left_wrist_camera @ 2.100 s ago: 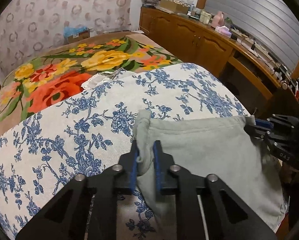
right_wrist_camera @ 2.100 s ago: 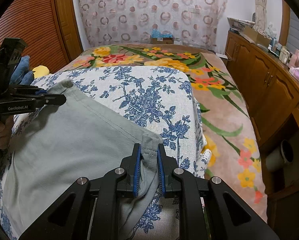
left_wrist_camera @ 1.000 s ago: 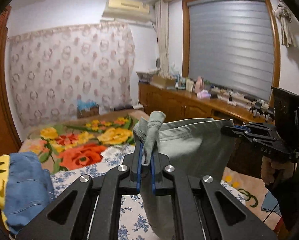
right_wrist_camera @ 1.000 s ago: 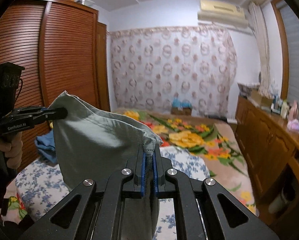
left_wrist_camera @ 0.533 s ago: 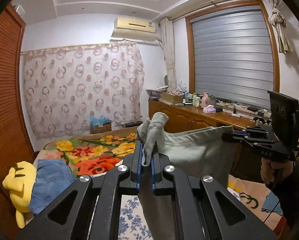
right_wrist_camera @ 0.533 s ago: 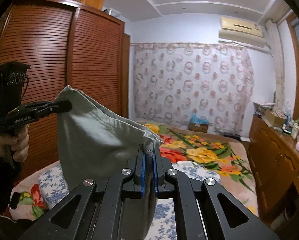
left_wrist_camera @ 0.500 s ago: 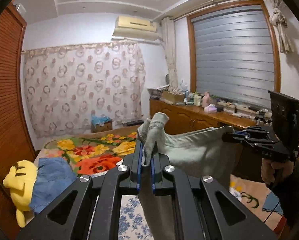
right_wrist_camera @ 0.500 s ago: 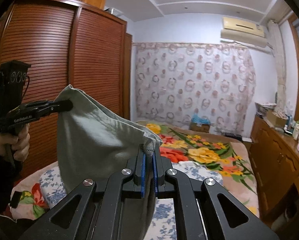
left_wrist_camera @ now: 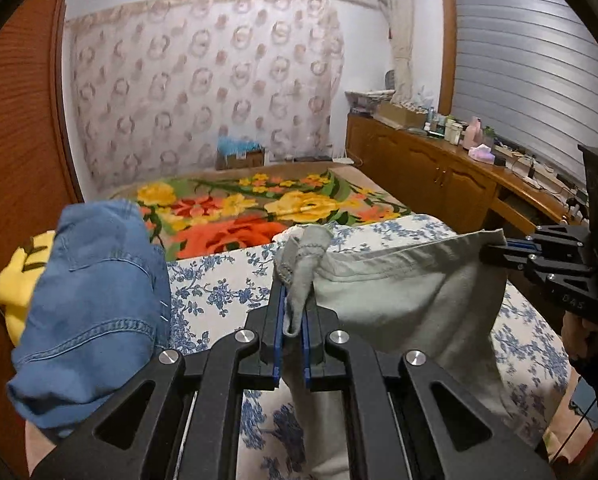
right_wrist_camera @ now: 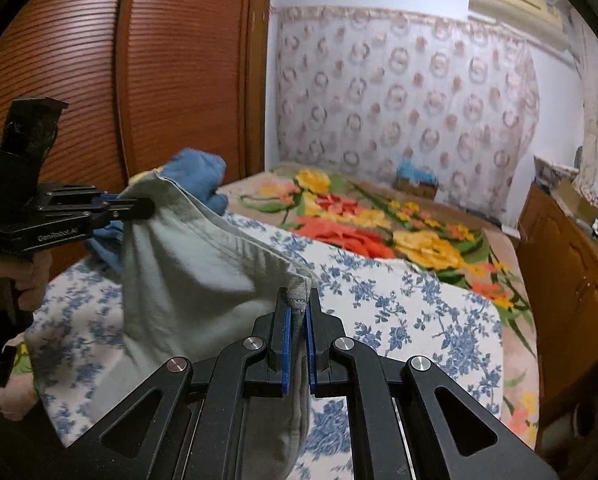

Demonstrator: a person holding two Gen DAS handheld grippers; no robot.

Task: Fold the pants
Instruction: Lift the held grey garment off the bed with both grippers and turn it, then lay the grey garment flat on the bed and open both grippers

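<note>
The grey-green pants (left_wrist_camera: 399, 292) hang in the air between my two grippers, above the bed. My left gripper (left_wrist_camera: 293, 300) is shut on one corner of their upper edge; it also shows at the left of the right wrist view (right_wrist_camera: 139, 204). My right gripper (right_wrist_camera: 297, 308) is shut on the other corner; it shows at the right of the left wrist view (left_wrist_camera: 489, 250). The fabric (right_wrist_camera: 187, 280) sags between the two grips and drops below both views, so its lower end is hidden.
A white cloth with blue flowers (left_wrist_camera: 219, 280) covers the near part of the bed, with a floral blanket (left_wrist_camera: 235, 208) beyond. Blue jeans (left_wrist_camera: 95, 304) on a yellow toy (left_wrist_camera: 15, 280) lie at the left. A wooden cabinet (left_wrist_camera: 439, 176) runs along the right; a wardrobe (right_wrist_camera: 171, 72) stands left.
Both grippers have come down from high in the room toward the bed, still holding the pants stretched between them. The views now tilt down onto the bed.
</note>
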